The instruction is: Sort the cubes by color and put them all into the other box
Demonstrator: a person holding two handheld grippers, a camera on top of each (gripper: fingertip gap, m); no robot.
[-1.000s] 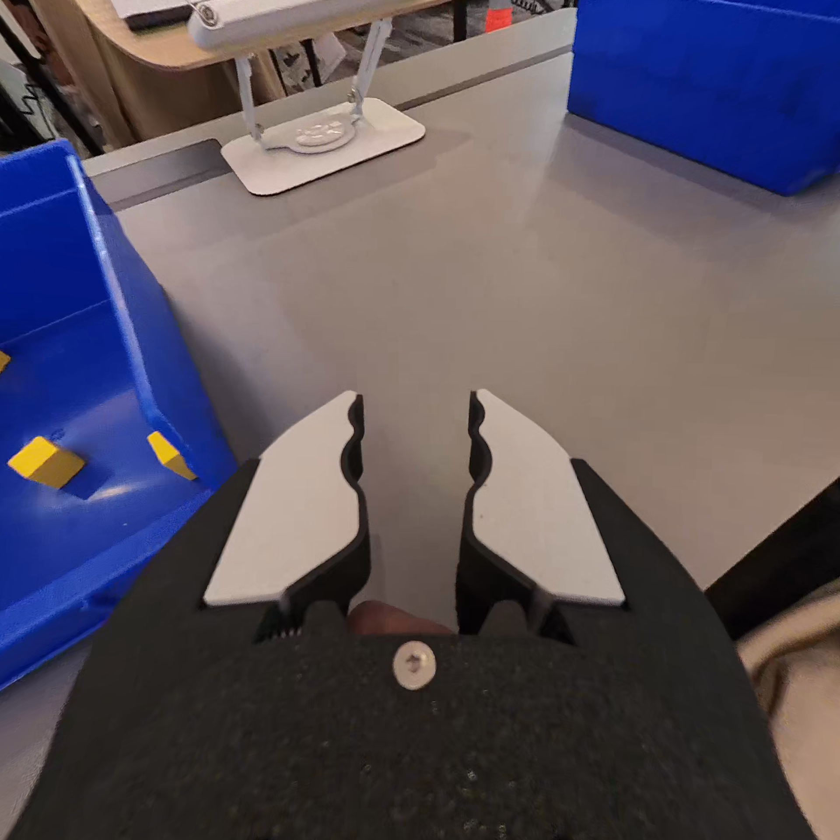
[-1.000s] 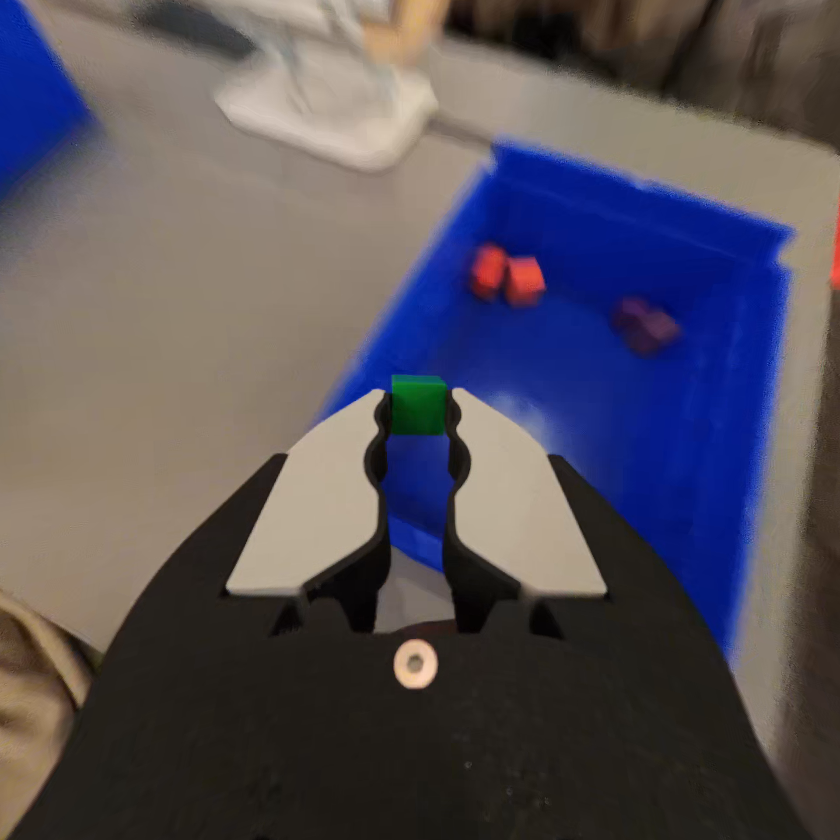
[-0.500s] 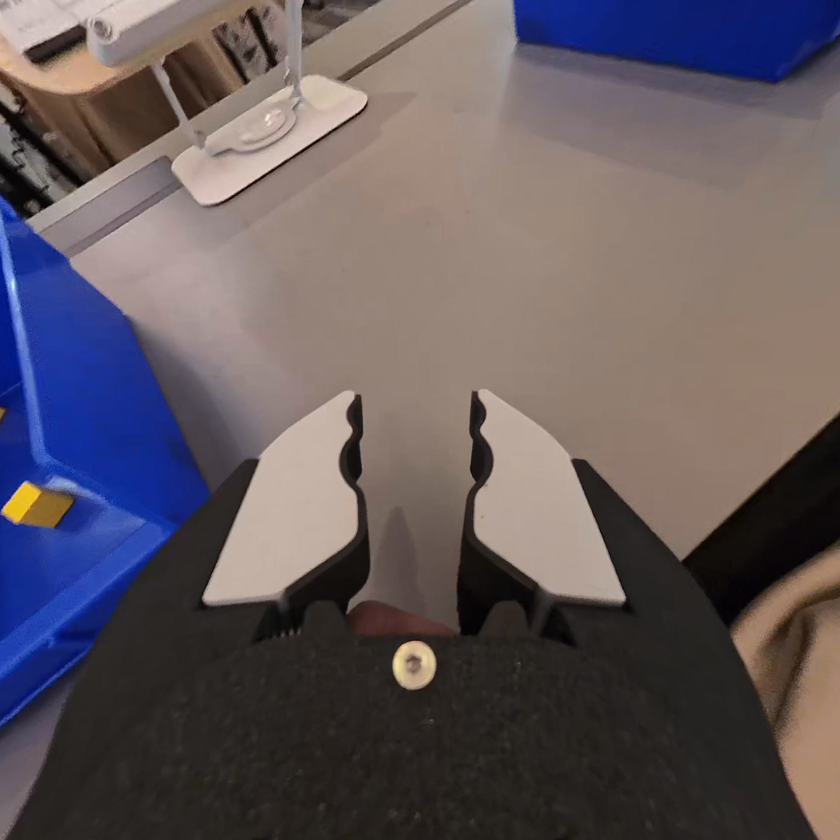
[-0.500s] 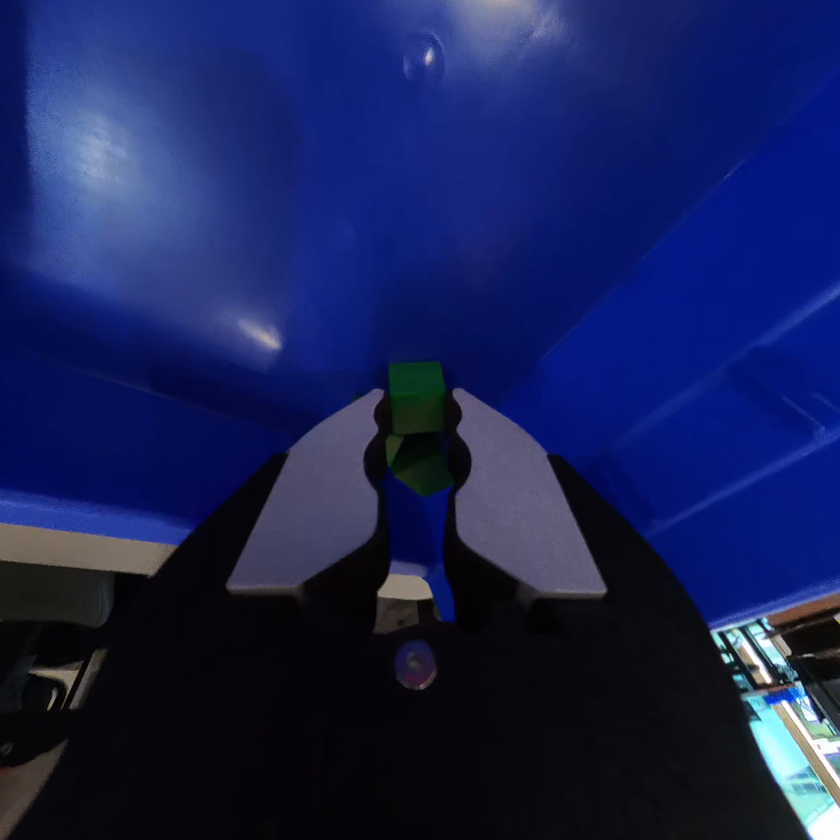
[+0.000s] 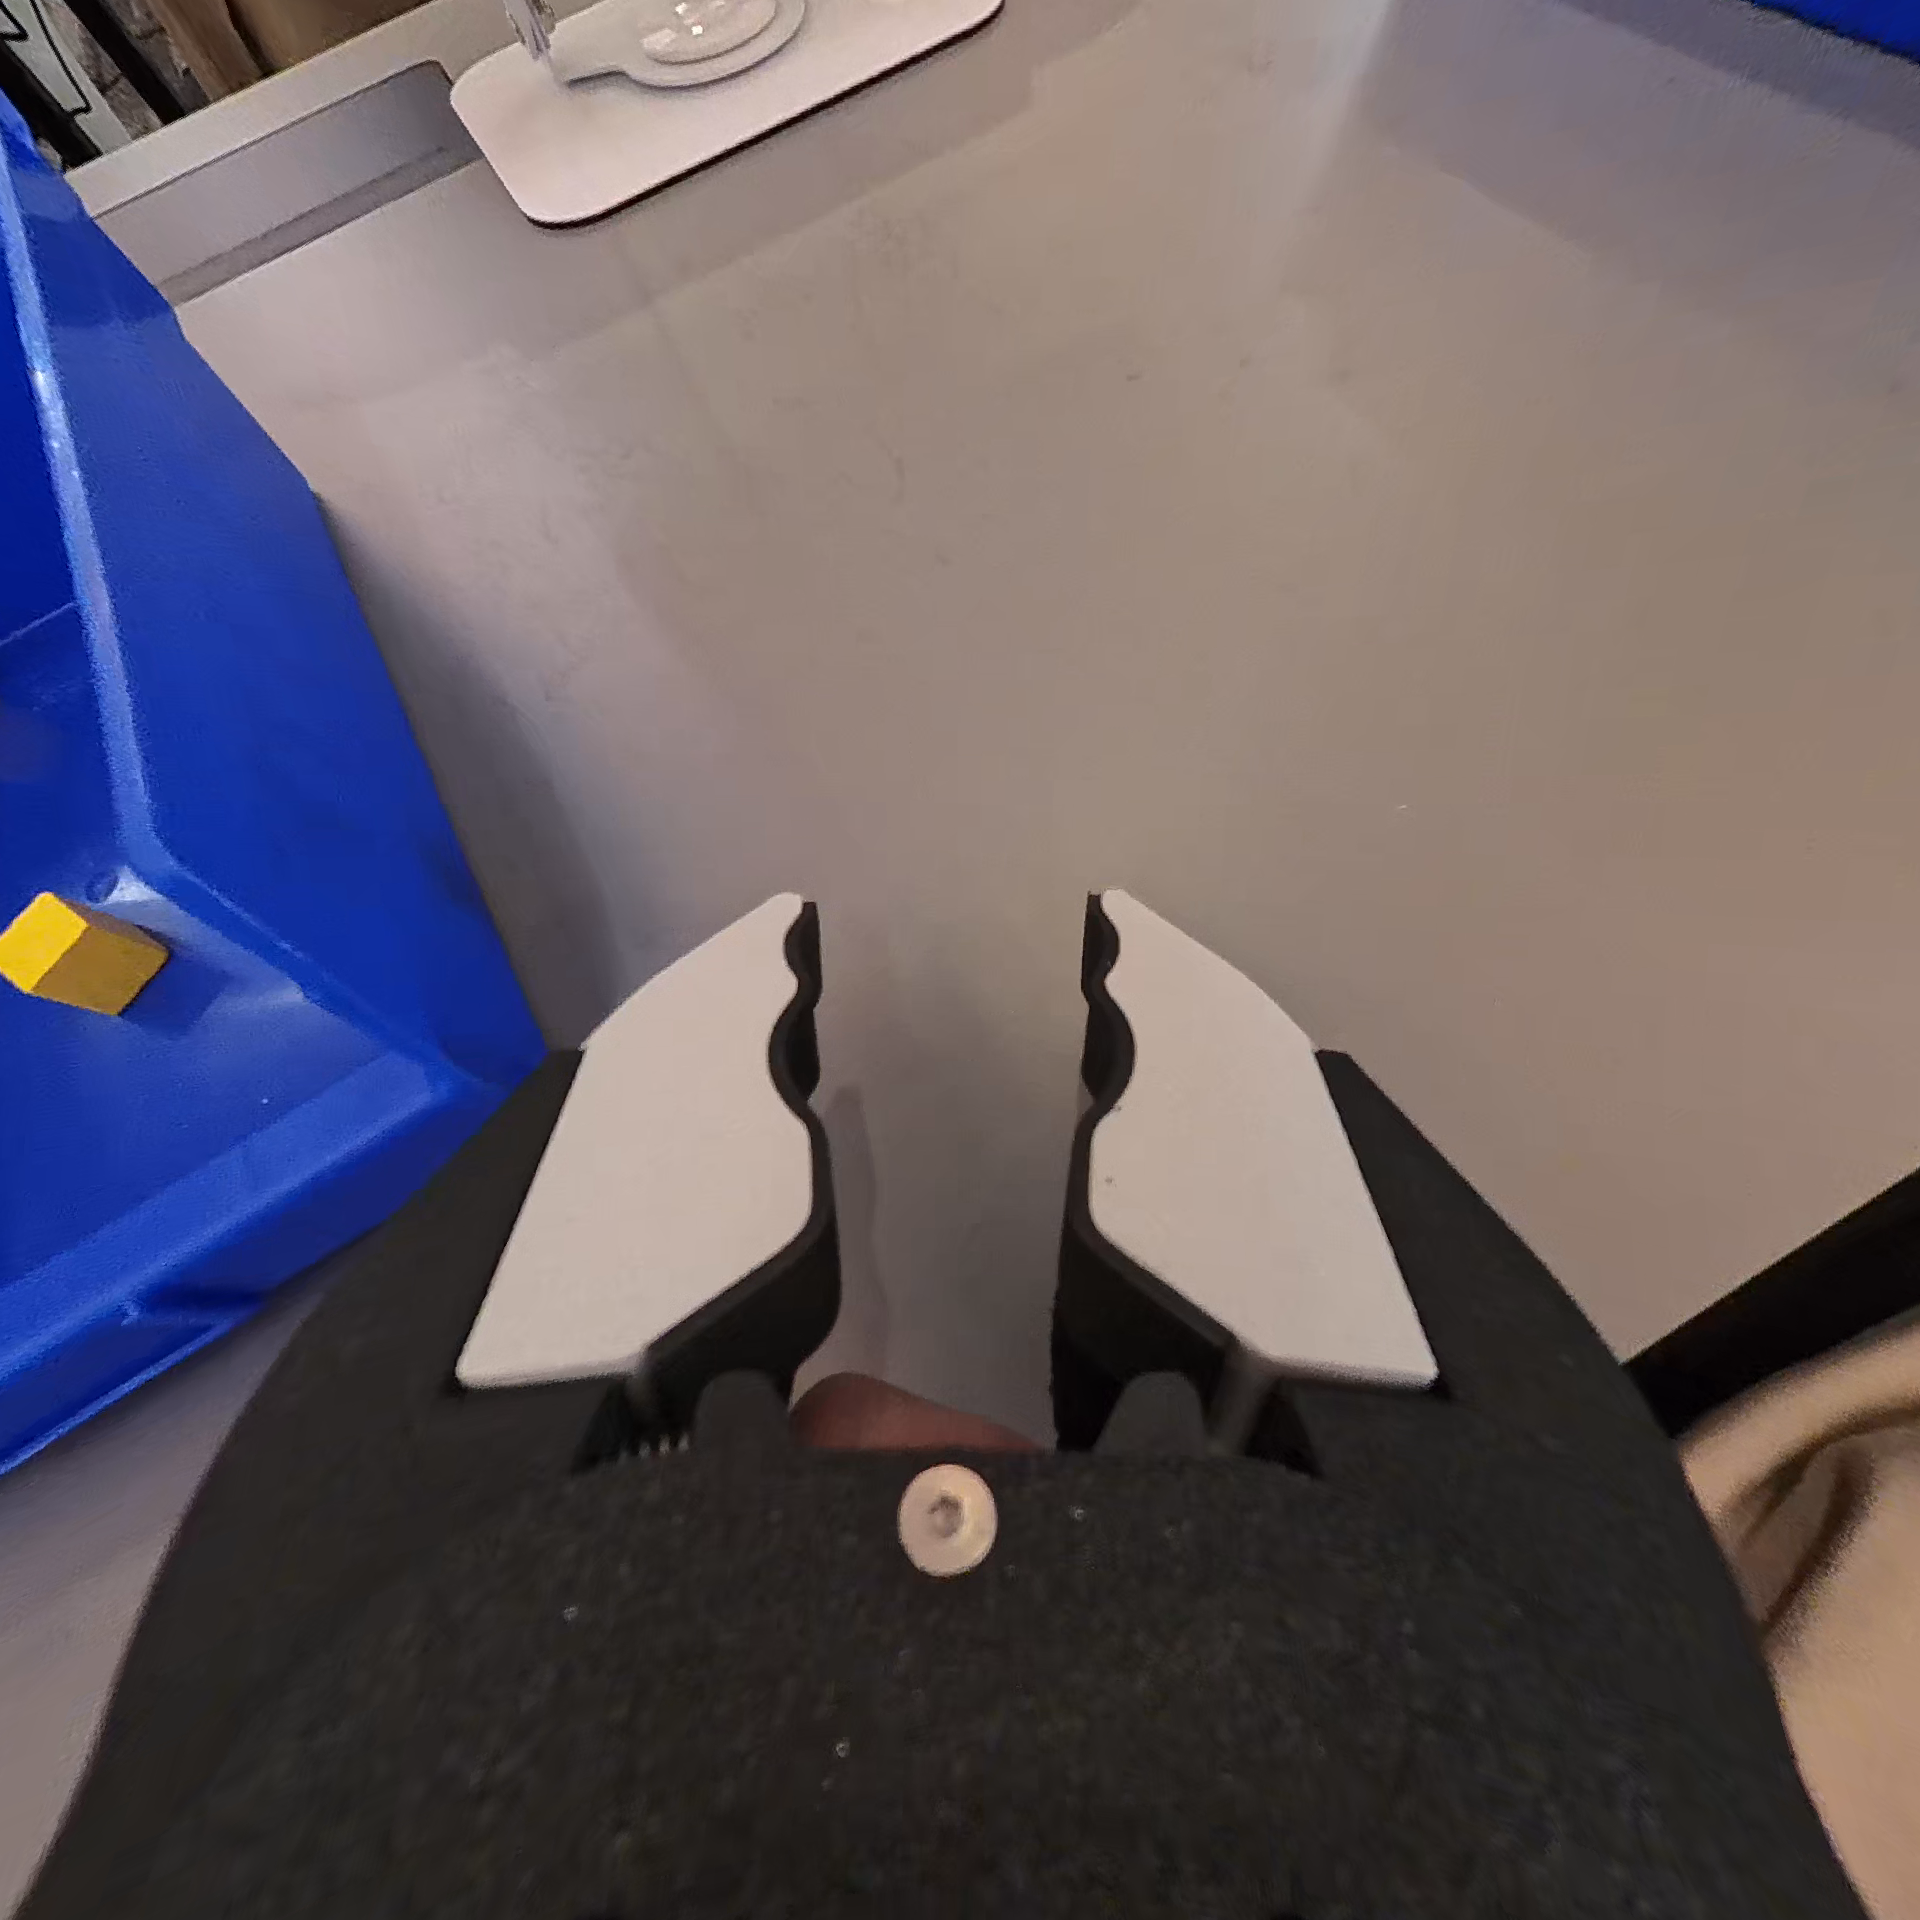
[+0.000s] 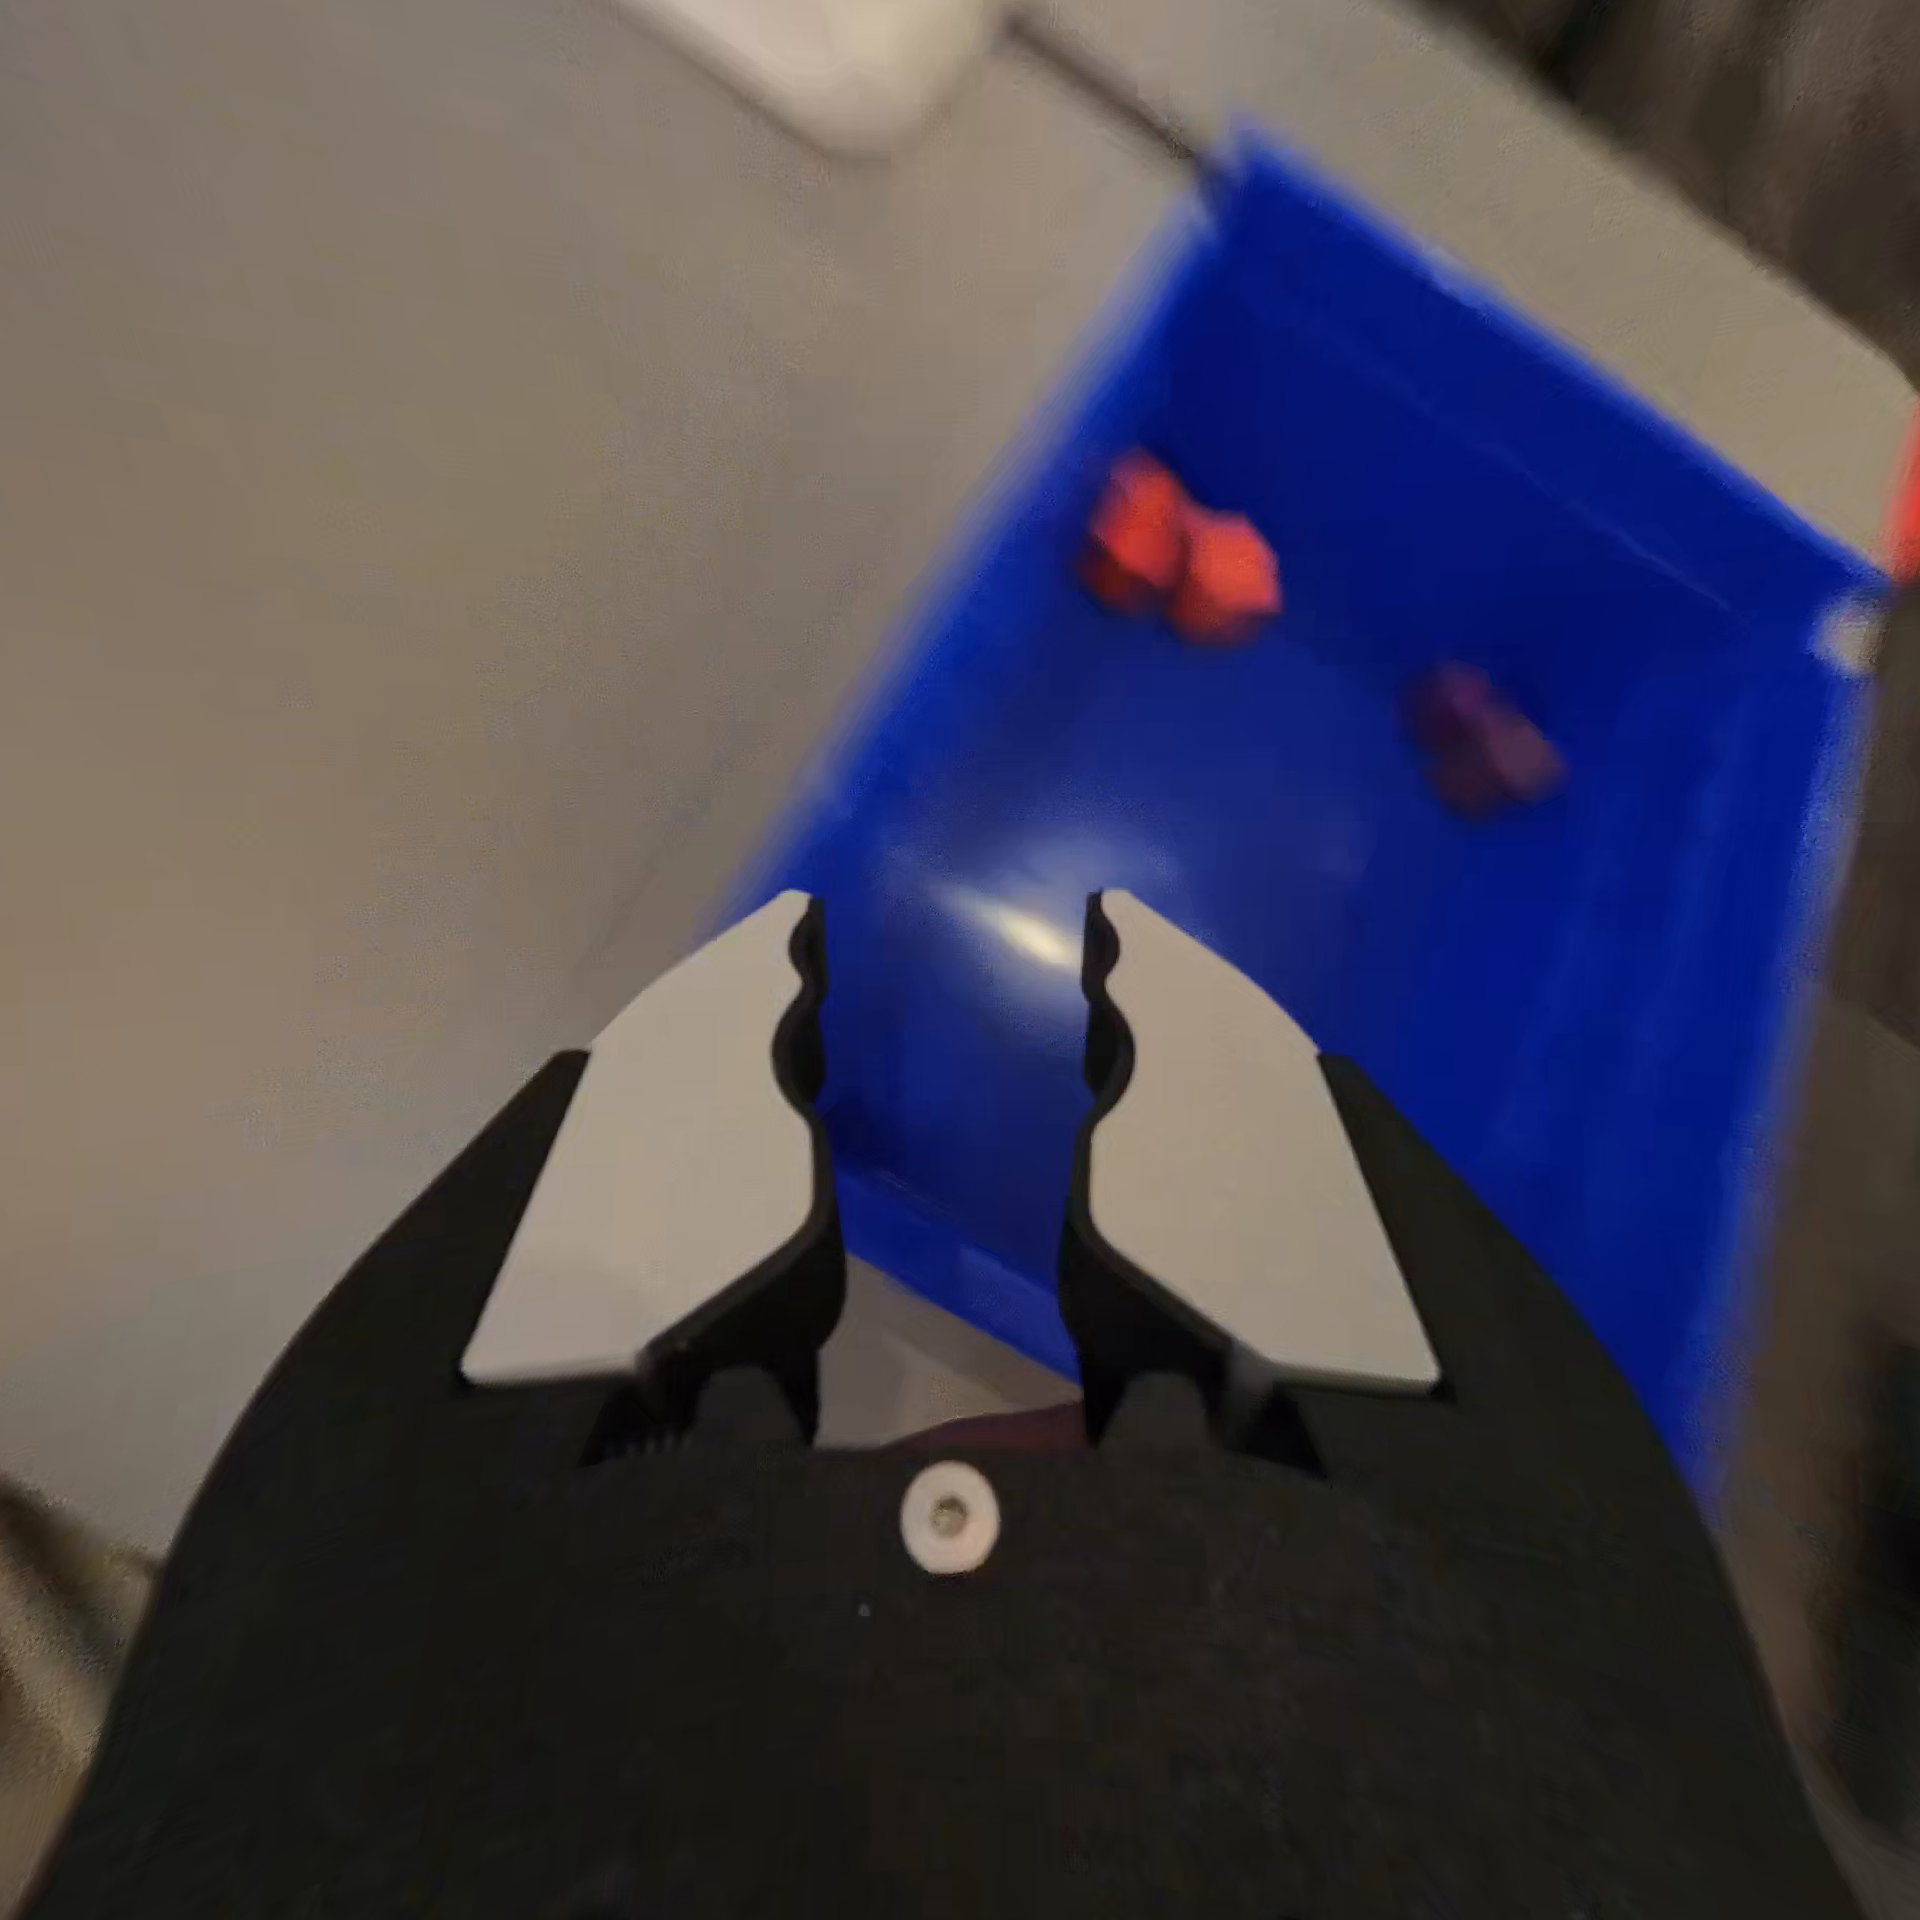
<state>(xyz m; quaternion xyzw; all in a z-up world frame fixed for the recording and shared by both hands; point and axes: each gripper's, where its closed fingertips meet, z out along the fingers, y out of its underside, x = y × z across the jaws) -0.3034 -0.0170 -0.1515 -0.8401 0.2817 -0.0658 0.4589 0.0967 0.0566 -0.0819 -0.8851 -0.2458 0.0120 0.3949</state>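
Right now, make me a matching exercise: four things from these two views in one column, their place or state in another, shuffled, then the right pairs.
Things
1. yellow cube
2. red cubes
3. purple cubes
4. right gripper

Place or state
A. open and empty, above the near end of the blue box
B. far left part of that box
C. in the blue bin at the left of the left wrist view
D. far right part of that box

Pairs: 1-C, 2-B, 3-D, 4-A
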